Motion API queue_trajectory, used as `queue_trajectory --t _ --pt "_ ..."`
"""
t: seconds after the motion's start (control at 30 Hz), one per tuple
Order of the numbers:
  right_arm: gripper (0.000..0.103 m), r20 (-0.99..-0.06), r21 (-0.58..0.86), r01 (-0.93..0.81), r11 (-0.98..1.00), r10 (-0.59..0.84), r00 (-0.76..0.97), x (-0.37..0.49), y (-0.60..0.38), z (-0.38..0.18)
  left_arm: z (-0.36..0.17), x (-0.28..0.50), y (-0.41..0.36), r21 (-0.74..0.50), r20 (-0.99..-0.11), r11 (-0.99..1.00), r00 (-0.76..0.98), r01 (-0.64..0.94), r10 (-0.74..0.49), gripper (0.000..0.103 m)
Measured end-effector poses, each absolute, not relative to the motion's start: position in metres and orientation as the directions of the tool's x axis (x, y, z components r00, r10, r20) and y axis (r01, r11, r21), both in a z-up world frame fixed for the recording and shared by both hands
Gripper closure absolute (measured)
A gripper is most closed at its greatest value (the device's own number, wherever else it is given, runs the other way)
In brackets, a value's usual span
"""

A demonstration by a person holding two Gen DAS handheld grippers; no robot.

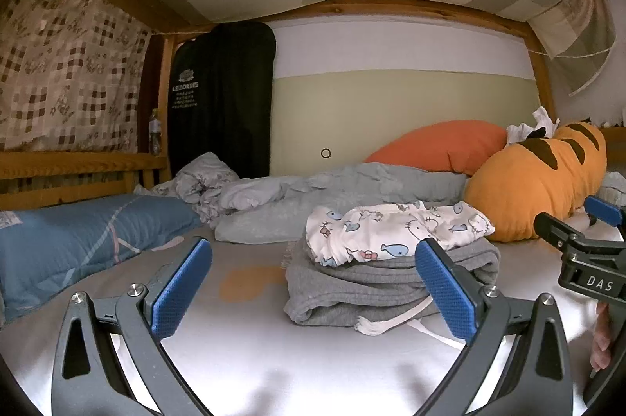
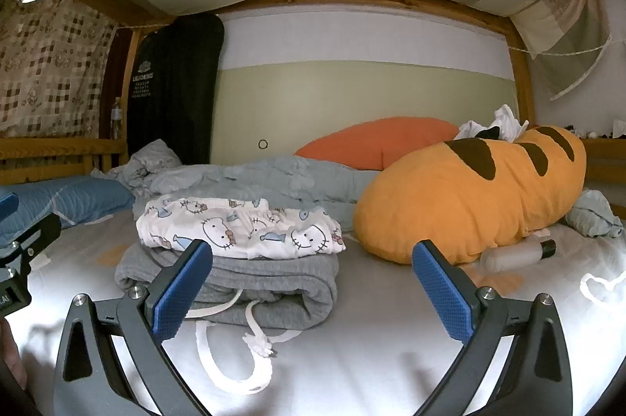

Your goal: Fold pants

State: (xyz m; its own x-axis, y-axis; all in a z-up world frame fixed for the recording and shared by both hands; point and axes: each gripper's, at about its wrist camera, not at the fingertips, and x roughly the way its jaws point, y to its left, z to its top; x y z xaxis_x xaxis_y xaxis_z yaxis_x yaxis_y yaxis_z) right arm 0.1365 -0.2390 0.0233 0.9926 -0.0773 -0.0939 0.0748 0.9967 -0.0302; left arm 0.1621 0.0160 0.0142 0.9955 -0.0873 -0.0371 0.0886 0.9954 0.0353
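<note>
Folded grey pants (image 1: 375,291) lie on the white bed sheet (image 1: 274,357), with a white drawstring (image 2: 234,353) trailing at the front. A folded white cartoon-print garment (image 1: 395,232) rests on top of them. Both also show in the right wrist view: the grey pants (image 2: 274,283) and the print garment (image 2: 242,228). My left gripper (image 1: 313,287) is open and empty, just in front of the stack. My right gripper (image 2: 311,289) is open and empty, its left finger at the stack's front; it also shows in the left wrist view (image 1: 587,220) at the right.
An orange striped plush pillow (image 2: 469,193) and an orange cushion (image 2: 375,142) lie at the right. A crumpled grey quilt (image 2: 254,177) lies behind the stack. A blue pillow (image 1: 78,240) is at the left. A bottle (image 2: 516,253) lies by the plush. Wooden rails surround the bed.
</note>
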Motion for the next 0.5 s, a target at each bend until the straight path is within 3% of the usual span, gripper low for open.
queue_trajectory --t 0.5 --pt "0.001 -0.09 -0.042 0.07 0.997 -0.074 0.993 0.1366 -0.2356 0.0248 0.0139 0.1645 0.0158 0.05 -0.036 0.996 0.996 0.08 -0.078 0.0"
